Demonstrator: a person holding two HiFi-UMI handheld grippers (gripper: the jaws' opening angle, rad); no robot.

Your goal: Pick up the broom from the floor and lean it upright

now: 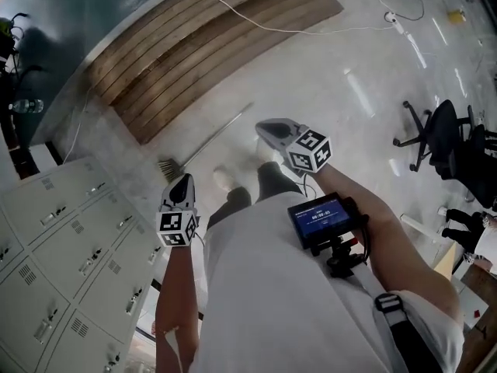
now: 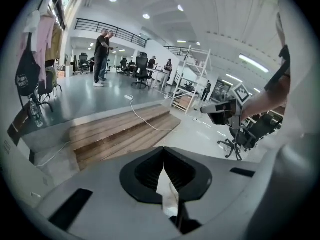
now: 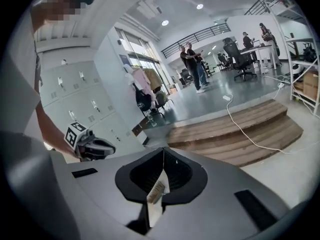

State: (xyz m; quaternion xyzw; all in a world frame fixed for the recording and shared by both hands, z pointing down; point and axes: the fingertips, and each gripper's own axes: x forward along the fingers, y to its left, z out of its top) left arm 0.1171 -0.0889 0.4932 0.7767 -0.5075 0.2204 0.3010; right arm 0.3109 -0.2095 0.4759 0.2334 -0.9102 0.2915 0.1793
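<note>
The broom (image 1: 208, 138) lies on the pale floor, its thin metal handle running up-right and its brush head (image 1: 167, 168) near the lockers. My left gripper (image 1: 183, 180) hangs just right of the brush head, above the floor, jaws shut and empty (image 2: 163, 154). My right gripper (image 1: 272, 129) hovers right of the handle's middle, jaws together with nothing held (image 3: 163, 151). A bit of the bristles (image 3: 157, 190) shows below the right gripper's jaws. Each gripper appears in the other's view: the right gripper (image 2: 220, 111), the left gripper (image 3: 97, 148).
Wooden steps (image 1: 194, 45) rise beyond the broom, with a white cable (image 1: 311, 28) trailing over them. Grey lockers (image 1: 62, 239) stand at the left. A black office chair (image 1: 443, 134) is at the right. The person's shoes (image 1: 225, 177) are beside the broom. Other people stand far off.
</note>
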